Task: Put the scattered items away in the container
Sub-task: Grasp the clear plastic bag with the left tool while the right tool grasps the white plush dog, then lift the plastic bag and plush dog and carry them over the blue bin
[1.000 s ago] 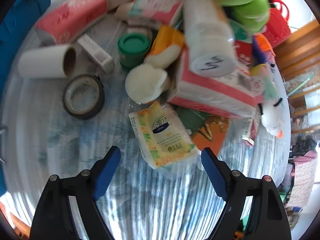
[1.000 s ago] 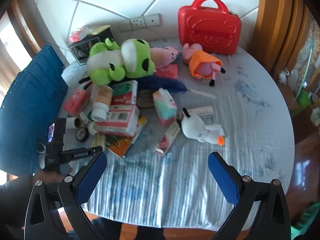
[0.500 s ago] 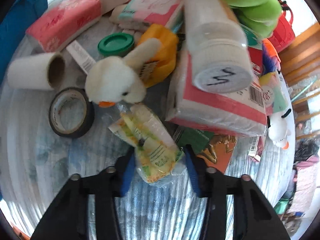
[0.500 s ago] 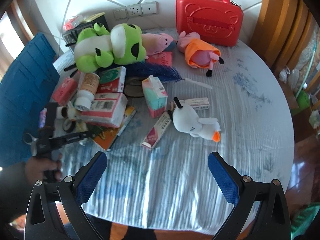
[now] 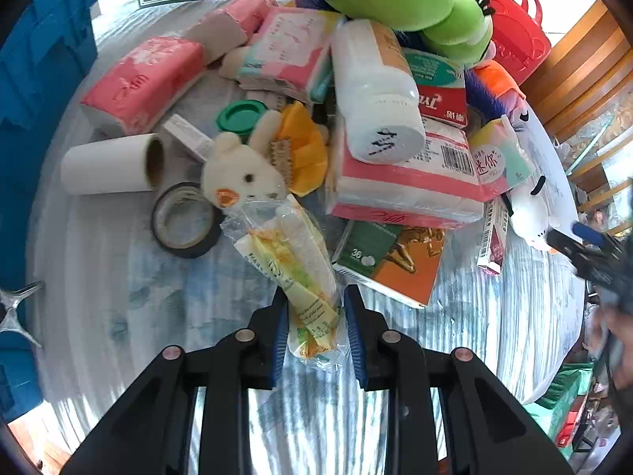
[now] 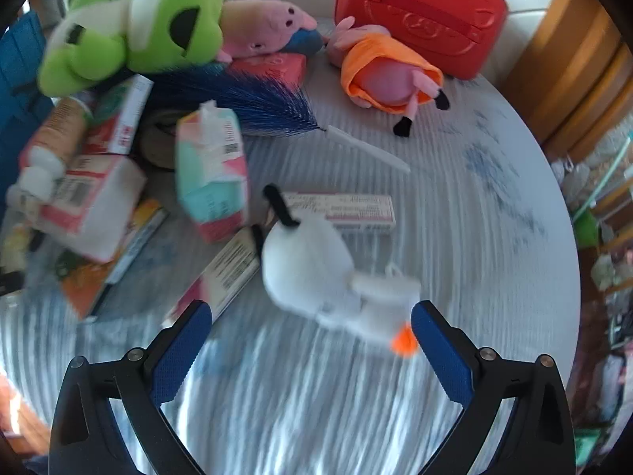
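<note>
My left gripper [image 5: 314, 330] is closing on the crinkly yellow-green plastic tissue packet [image 5: 294, 265], its long axis running away from me. My right gripper [image 6: 310, 346] gapes, empty; the white plush duck [image 6: 328, 277] lies just ahead between its jaws.

A crinkled, glossy clear-plastic yellow tissue packet [image 5: 300, 273] lies on the ribbed pale-blue cloth tablecloth [image 5: 118, 277]. At its eleven o'clock sits a fuzzy cream plush rabbit [image 5: 241, 174]; the hard red plastic case [image 6: 419, 12] shines smooth.

"36" on the green-orange booklet [image 5: 389, 253]; "迷你" on the sticker [image 5: 487, 165].
</note>
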`<control>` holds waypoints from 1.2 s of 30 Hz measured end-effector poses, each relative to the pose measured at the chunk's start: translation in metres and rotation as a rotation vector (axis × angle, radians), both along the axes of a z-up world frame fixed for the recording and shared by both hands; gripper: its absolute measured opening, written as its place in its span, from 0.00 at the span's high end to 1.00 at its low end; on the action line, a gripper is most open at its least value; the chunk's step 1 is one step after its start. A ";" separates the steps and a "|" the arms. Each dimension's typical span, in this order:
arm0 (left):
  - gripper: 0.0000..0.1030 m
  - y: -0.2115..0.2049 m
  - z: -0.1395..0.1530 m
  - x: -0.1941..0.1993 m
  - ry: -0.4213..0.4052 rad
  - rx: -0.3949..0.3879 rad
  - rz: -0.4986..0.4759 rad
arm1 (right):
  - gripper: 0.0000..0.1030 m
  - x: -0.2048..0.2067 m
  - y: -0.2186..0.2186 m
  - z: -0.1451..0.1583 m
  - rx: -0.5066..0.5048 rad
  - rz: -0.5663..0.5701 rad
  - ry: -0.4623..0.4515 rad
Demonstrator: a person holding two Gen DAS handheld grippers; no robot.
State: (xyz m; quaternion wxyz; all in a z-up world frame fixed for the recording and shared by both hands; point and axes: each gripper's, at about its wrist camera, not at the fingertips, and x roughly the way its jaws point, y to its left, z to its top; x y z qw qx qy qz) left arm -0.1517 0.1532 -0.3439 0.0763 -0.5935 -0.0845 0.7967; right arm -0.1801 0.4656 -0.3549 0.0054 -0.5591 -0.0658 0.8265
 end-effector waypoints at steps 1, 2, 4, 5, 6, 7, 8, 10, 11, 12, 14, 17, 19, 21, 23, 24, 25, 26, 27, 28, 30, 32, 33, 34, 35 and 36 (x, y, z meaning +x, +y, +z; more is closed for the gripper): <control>0.75 -0.003 0.001 0.000 -0.001 -0.002 0.002 | 0.01 -0.007 0.000 -0.007 0.011 0.008 -0.007; 0.75 -0.008 -0.001 0.000 -0.003 -0.005 0.003 | 0.01 -0.012 0.001 -0.014 0.020 0.015 -0.017; 0.75 -0.007 -0.007 0.000 -0.009 -0.008 0.002 | 0.01 -0.022 0.003 -0.029 0.035 0.021 -0.041; 0.75 -0.006 -0.008 0.000 -0.012 -0.008 0.002 | 0.01 -0.024 0.003 -0.033 0.048 0.025 -0.043; 0.75 -0.006 -0.008 -0.001 -0.012 -0.009 0.002 | 0.01 -0.027 0.003 -0.036 0.062 0.033 -0.043; 0.75 -0.006 -0.008 -0.001 -0.015 -0.007 0.003 | 0.01 -0.029 0.003 -0.039 0.070 0.040 -0.044; 0.75 -0.006 -0.009 -0.001 -0.018 -0.005 0.002 | 0.01 -0.030 0.004 -0.040 0.074 0.044 -0.046; 0.75 -0.002 -0.011 -0.002 -0.022 -0.007 -0.004 | 0.01 -0.031 0.004 -0.044 0.097 0.059 -0.053; 0.75 -0.002 -0.010 -0.003 -0.021 -0.009 -0.007 | 0.01 -0.031 0.003 -0.047 0.121 0.073 -0.060; 0.75 0.000 -0.010 -0.004 -0.021 -0.009 -0.010 | 0.01 -0.031 0.003 -0.050 0.144 0.089 -0.064; 0.75 0.004 -0.009 -0.007 -0.017 -0.007 -0.016 | 0.06 -0.030 0.003 -0.051 0.159 0.101 -0.062; 0.75 0.007 -0.007 -0.009 -0.012 -0.005 -0.025 | 0.18 -0.033 0.012 -0.047 0.132 0.077 -0.057; 0.75 0.008 -0.006 -0.009 -0.012 -0.003 -0.027 | 0.19 -0.036 0.016 -0.047 0.120 0.074 -0.062; 0.75 0.009 -0.005 -0.009 -0.010 -0.003 -0.027 | 0.19 -0.039 0.018 -0.049 0.110 0.077 -0.071; 0.75 0.008 -0.003 -0.008 -0.008 -0.005 -0.025 | 0.17 -0.042 0.018 -0.052 0.104 0.084 -0.082; 0.75 0.007 -0.002 -0.007 -0.006 -0.006 -0.024 | 0.17 -0.043 0.017 -0.054 0.103 0.089 -0.085; 0.75 0.006 -0.001 -0.007 -0.004 -0.007 -0.021 | 0.17 -0.043 0.017 -0.056 0.101 0.095 -0.088; 0.75 0.005 0.000 -0.006 -0.003 -0.009 -0.019 | 0.16 -0.044 0.018 -0.057 0.092 0.096 -0.091; 0.75 0.004 0.000 -0.006 -0.002 -0.011 -0.015 | 0.17 -0.046 0.020 -0.057 0.078 0.095 -0.096; 0.75 0.003 0.001 -0.005 -0.001 -0.012 -0.012 | 0.20 -0.046 0.022 -0.056 0.069 0.097 -0.101; 0.75 0.000 0.001 -0.004 -0.001 -0.014 -0.007 | 0.32 -0.046 0.023 -0.054 0.047 0.101 -0.100; 0.75 -0.003 0.002 -0.002 -0.001 -0.011 -0.004 | 0.45 -0.045 0.025 -0.047 0.004 0.089 -0.101; 0.75 -0.003 0.003 -0.002 0.002 -0.010 -0.003 | 0.46 -0.043 0.026 -0.045 -0.015 0.081 -0.101; 0.75 -0.003 0.003 -0.002 0.003 -0.008 -0.004 | 0.47 -0.040 0.026 -0.042 -0.031 0.075 -0.103; 0.75 -0.003 0.004 -0.002 0.004 -0.005 -0.008 | 0.47 -0.036 0.026 -0.039 -0.038 0.070 -0.102; 0.75 -0.002 0.005 -0.003 0.007 -0.004 -0.009 | 0.47 -0.031 0.026 -0.036 -0.043 0.064 -0.099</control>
